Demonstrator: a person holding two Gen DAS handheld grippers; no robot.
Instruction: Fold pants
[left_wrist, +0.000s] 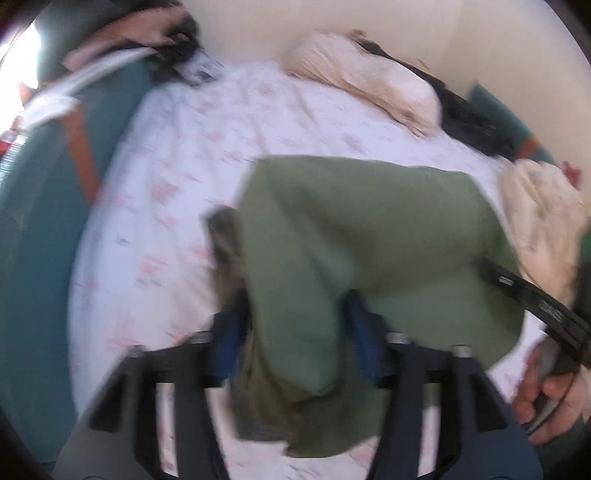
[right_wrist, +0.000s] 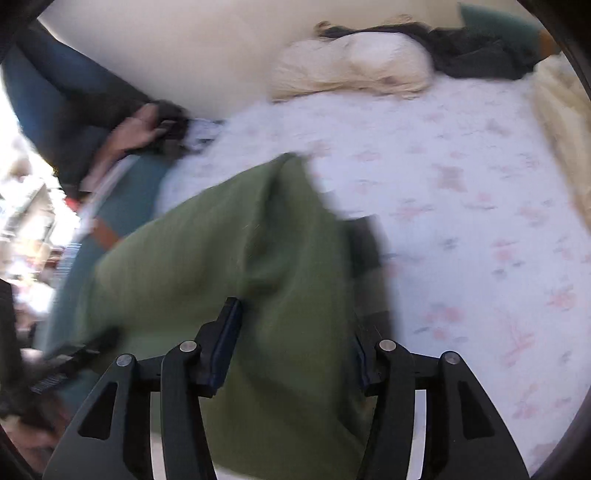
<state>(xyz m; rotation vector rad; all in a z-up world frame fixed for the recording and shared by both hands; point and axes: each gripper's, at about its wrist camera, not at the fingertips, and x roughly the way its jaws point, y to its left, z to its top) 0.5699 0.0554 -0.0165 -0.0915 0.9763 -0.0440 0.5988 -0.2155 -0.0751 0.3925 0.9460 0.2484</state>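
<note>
Olive green pants (left_wrist: 351, 236) hang bunched above a bed with a white floral sheet (left_wrist: 221, 129). My left gripper (left_wrist: 295, 314) has the green cloth between its blue-padded fingers (left_wrist: 231, 332) and holds it up. In the right wrist view the same pants (right_wrist: 229, 251) pass between the fingers (right_wrist: 229, 325) of my right gripper (right_wrist: 295, 328), which grips the cloth too. The right gripper and the hand holding it show at the right edge of the left wrist view (left_wrist: 546, 314). Both views are blurred by motion.
A cream garment pile (left_wrist: 369, 74) and dark clothes (left_wrist: 476, 122) lie at the far side of the bed by the wall. More cream cloth (left_wrist: 543, 206) lies to the right. A teal bed edge (left_wrist: 33, 221) with a brown strap runs along the left.
</note>
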